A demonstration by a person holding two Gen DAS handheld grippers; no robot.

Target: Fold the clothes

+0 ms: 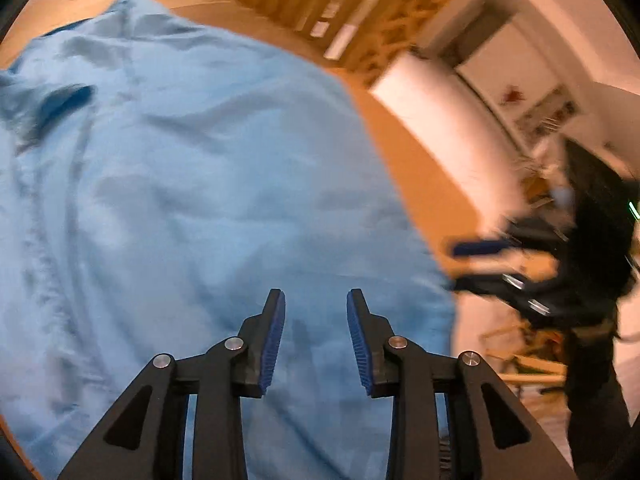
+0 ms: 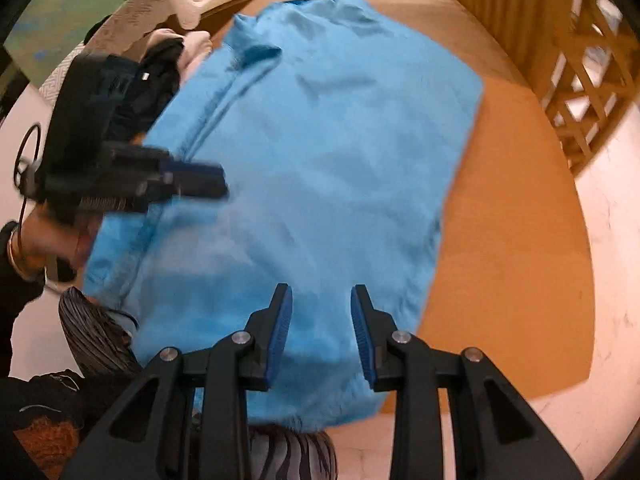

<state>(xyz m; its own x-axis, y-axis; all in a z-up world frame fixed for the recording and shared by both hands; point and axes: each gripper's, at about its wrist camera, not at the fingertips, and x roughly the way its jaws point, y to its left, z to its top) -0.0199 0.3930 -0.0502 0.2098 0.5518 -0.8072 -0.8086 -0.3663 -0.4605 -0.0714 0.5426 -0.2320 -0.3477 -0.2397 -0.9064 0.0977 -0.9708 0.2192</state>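
Note:
A light blue shirt (image 1: 200, 184) lies spread on an orange-brown table (image 1: 400, 136), collar at the far end. My left gripper (image 1: 316, 300) is open and empty, hovering over the shirt's near part. My right gripper (image 2: 321, 294) is open and empty above the shirt (image 2: 320, 152) near its hem. In the right wrist view the left gripper (image 2: 192, 180) shows blurred over the shirt's left edge. In the left wrist view the right gripper (image 1: 480, 264) shows blurred beside the shirt's right edge.
The table (image 2: 512, 240) has bare surface right of the shirt. A pile of dark and pale clothes (image 2: 168, 60) sits at the shirt's far left. A wooden lattice (image 2: 584, 80) stands at the right. Striped fabric (image 2: 288, 452) hangs below the near edge.

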